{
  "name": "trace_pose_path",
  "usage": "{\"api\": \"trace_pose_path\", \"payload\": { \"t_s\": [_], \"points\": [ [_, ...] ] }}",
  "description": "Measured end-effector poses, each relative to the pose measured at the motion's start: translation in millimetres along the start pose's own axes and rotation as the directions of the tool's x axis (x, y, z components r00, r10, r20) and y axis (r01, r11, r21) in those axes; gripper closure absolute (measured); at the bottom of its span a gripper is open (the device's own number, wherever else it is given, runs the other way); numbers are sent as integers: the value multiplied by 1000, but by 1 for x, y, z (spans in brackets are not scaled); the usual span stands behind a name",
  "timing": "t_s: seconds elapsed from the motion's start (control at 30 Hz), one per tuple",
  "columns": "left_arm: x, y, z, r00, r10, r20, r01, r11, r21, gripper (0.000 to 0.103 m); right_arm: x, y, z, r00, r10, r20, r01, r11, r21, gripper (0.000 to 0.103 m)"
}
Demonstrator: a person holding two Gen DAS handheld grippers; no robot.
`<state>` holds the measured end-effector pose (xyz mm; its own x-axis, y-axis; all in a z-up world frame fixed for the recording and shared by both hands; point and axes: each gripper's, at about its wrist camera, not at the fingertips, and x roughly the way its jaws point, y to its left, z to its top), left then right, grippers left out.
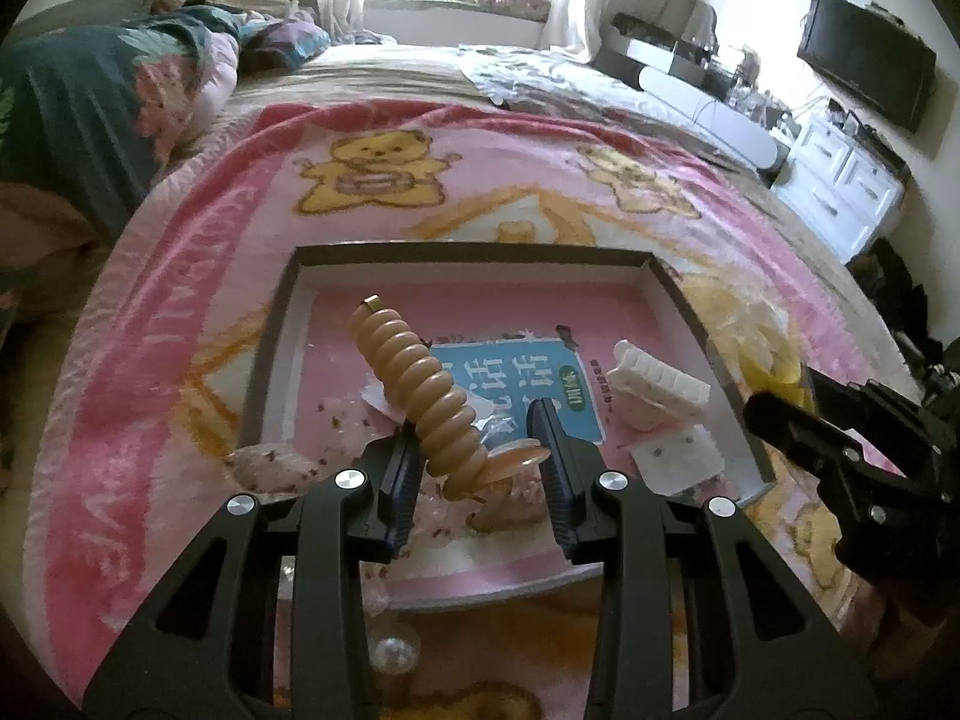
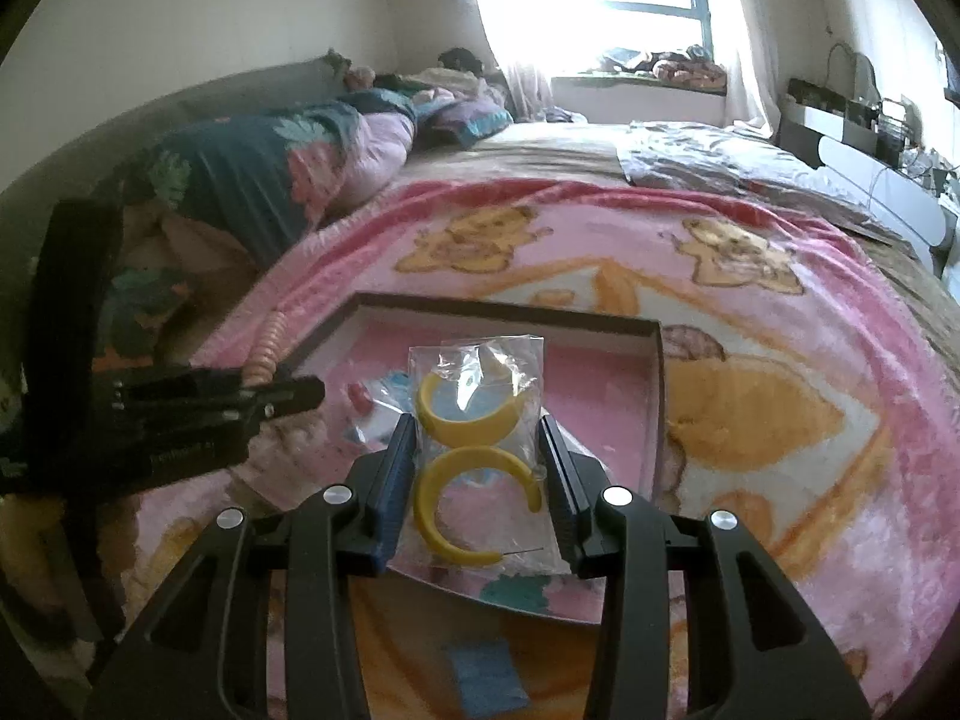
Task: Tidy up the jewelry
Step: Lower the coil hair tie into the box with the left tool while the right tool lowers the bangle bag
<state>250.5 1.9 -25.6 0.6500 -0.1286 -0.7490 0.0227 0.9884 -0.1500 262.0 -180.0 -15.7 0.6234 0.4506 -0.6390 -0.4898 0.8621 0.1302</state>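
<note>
A shallow dark-rimmed box (image 1: 468, 253) with a pink floor lies on the pink bear blanket. My left gripper (image 1: 480, 459) is shut on a strand of tan disc beads (image 1: 420, 384), which stands up over the box. White jewelry cards (image 1: 657, 393) lie inside at the right. My right gripper (image 2: 477, 468) is shut on a clear bag of yellow hoop earrings (image 2: 468, 420) and holds it above the box (image 2: 504, 309). The left gripper and its bead strand (image 2: 267, 348) show at the left of the right wrist view. The right gripper also shows in the left wrist view (image 1: 840, 444).
A folded quilt (image 1: 90, 114) and pillows lie at the far left of the bed. A white dresser (image 1: 840, 180) and a wall TV (image 1: 864, 66) stand at the right. Small clear bags (image 1: 270, 462) lie near the box's near left corner.
</note>
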Motion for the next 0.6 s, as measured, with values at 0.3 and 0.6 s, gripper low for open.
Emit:
{"api": "trace_pose_path", "payload": {
  "t_s": [0.3, 0.6],
  "points": [
    [31, 4, -2, 998, 14, -53, -14, 1000, -14, 75, 21, -8, -7, 999, -15, -41, 14, 1000, -16, 64],
    [42, 12, -8, 996, 27, -82, -29, 999, -27, 73, 40, -11, -11, 997, -30, -77, 29, 999, -20, 64]
  ]
}}
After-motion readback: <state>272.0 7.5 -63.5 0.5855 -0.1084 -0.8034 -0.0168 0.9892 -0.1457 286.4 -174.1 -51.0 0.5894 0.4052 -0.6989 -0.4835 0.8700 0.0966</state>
